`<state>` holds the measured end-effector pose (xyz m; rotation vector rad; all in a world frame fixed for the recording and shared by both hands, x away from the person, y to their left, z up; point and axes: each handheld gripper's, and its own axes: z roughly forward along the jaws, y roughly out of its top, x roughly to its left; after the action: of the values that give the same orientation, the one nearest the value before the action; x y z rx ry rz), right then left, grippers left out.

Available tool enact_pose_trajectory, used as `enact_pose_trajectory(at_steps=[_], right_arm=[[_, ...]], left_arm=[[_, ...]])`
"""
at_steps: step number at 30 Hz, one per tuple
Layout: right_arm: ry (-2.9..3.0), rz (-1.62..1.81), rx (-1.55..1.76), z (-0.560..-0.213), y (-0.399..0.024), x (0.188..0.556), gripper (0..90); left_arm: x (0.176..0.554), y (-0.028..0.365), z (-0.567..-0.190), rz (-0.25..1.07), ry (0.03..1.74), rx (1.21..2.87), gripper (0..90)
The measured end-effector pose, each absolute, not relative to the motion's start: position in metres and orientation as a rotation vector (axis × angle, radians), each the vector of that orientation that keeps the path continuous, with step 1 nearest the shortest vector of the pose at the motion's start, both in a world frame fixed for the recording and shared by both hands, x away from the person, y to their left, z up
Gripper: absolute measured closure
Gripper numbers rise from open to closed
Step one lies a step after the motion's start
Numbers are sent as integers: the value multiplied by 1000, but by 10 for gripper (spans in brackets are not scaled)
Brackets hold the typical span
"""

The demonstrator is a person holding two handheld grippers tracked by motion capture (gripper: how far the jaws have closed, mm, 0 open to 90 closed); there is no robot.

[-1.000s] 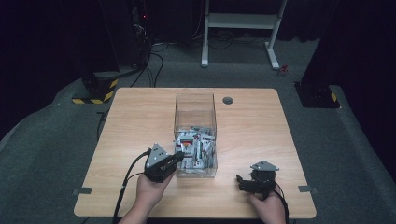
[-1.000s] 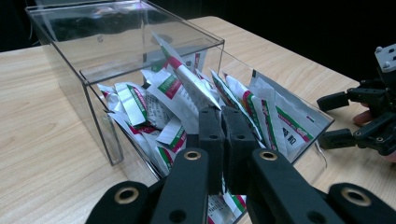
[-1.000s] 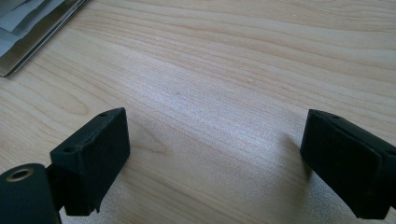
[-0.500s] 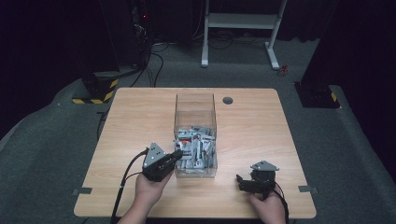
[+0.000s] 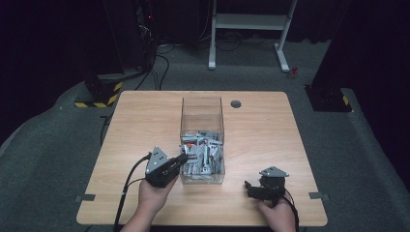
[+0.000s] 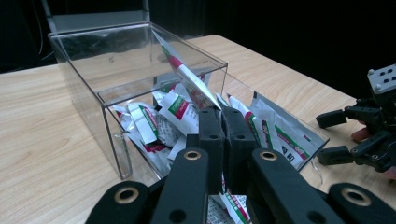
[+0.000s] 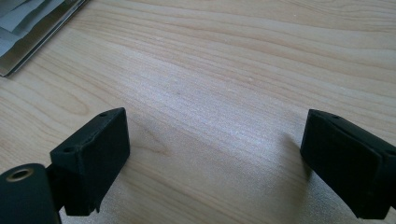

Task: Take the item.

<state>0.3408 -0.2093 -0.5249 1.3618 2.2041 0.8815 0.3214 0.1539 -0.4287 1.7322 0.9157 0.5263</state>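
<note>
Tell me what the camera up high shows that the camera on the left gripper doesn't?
The high view alone takes in the whole wooden table, the grey floor, a white frame behind, and both of the person's hands. The left gripper view alone shows, close up, the left gripper with its jaws closed on a white packet that sticks up out of the pile. Both share the clear box of packets and the right gripper, open over bare wood.

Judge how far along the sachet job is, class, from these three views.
Done: no sachet lies on the table yet. In hand: the left hand-held gripper seems shut on one upright sachet. Left: the sachets in the clear box; the right hand-held gripper rests open.
</note>
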Motion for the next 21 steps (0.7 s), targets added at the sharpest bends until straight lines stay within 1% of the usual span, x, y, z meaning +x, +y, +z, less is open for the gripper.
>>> enact_pose_trajectory(at_steps=[21], right_arm=[[2204,881,1361,-525,-209,341,79]], left_arm=[[321,156,-412,552,886,1692,878]])
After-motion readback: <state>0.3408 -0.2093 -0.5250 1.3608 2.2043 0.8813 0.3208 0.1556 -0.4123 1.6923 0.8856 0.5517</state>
